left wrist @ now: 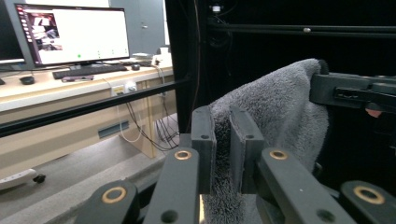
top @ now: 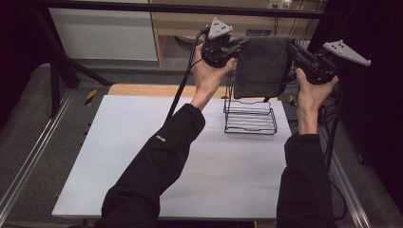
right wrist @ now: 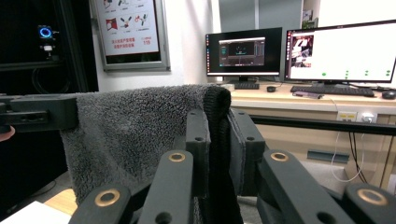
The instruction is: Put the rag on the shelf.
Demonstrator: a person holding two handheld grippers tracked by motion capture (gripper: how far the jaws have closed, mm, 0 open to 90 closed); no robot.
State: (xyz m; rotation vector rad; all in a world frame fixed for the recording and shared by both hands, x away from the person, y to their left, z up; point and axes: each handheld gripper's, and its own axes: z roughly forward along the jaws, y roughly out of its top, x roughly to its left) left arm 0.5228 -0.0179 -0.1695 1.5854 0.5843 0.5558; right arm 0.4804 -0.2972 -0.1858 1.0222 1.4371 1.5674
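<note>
A black wire rack stands on the white table top, toward its far right corner. Beyond the table's far edge runs a strip of bare wood, and a black frame bar crosses above it. Past the table, a wooden desk carries a lit monitor with a keyboard and a mouse in front of it. A second, darker monitor sits on that desk beside the bright one. A framed poster hangs on the wall to the left of the darker monitor.
</note>
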